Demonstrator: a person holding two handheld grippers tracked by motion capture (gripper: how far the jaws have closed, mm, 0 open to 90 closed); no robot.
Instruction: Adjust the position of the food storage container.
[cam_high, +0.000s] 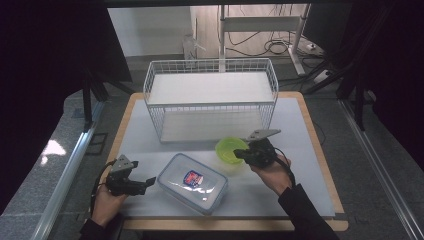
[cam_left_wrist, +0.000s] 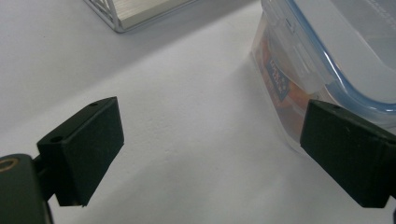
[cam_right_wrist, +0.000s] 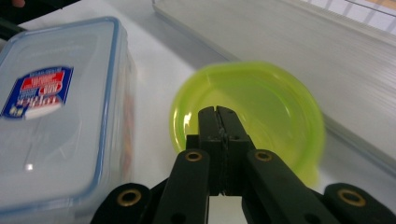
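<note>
Right gripper (cam_right_wrist: 219, 112) pinched shut on rim of green bowl (cam_right_wrist: 261, 102), between lidded box (cam_high: 192, 182) and wire basket (cam_high: 210, 100); left gripper (cam_left_wrist: 210, 140) spread wide just beside box, nothing between jaws

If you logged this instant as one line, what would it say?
right claw: shut on green bowl rim | left claw: open, beside lidded plastic container | wire basket: behind
</note>
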